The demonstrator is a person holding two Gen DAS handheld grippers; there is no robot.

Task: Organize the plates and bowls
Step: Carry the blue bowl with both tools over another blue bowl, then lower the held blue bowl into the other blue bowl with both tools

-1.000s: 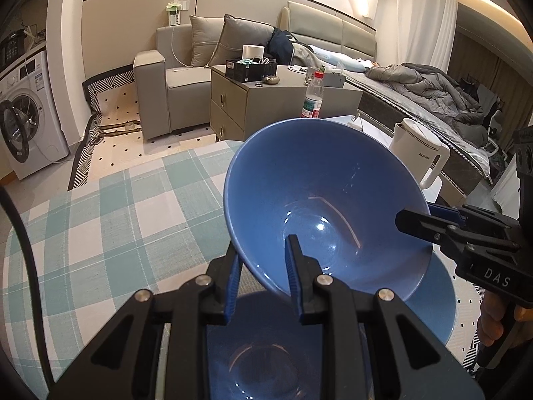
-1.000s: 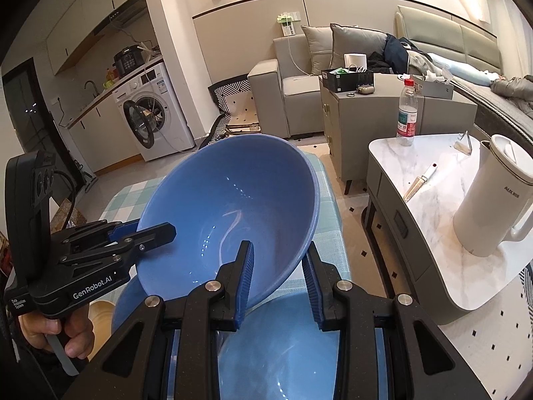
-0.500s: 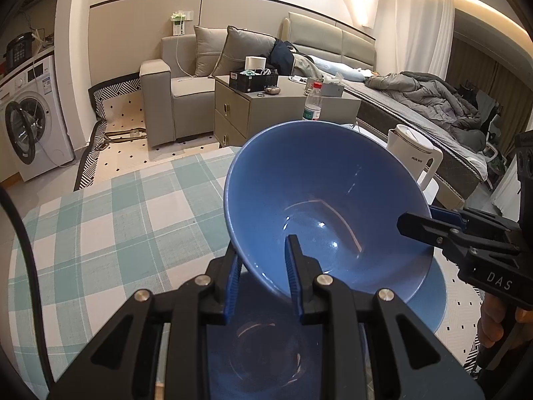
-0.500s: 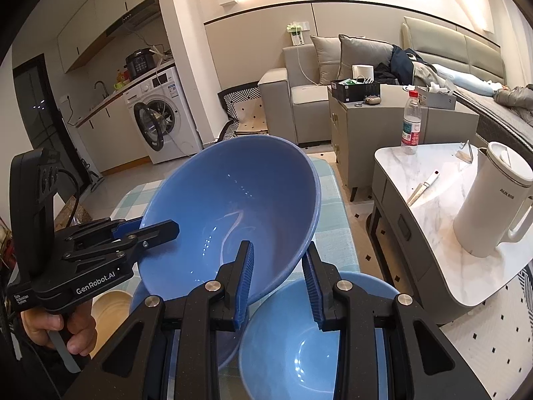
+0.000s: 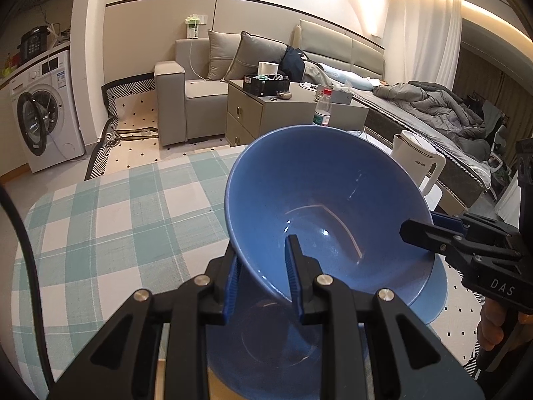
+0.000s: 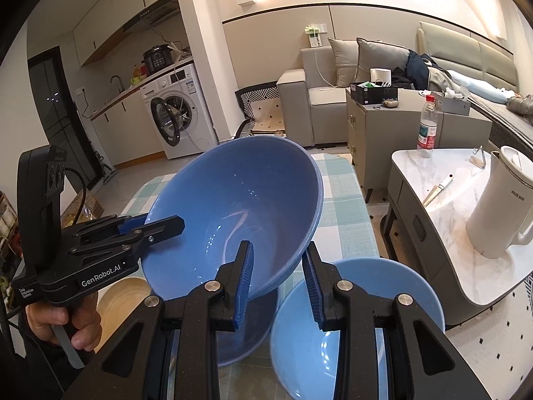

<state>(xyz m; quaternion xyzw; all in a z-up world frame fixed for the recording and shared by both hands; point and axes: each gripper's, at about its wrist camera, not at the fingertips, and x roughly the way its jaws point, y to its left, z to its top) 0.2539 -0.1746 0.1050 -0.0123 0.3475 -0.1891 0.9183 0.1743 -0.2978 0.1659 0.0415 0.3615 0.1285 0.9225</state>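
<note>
A large blue bowl hangs tilted above the checked tablecloth, held from two sides. My left gripper is shut on its near rim, one finger inside and one outside. My right gripper comes in from the right, shut on the bowl's right rim. In the right wrist view the same bowl sits between the pads of my right gripper, with the left gripper clamped on its left rim. Under it lie a darker blue bowl and a light blue plate.
A pale wooden dish lies at the table's near left, by the person's hand. A marble side table to the right carries a white kettle and a water bottle. A sofa, a cabinet and a washing machine stand beyond.
Both grippers have carried the blue bowl to the left, off the light blue plate. The plate now shows to the right and a darker blue bowl shows beneath.
</note>
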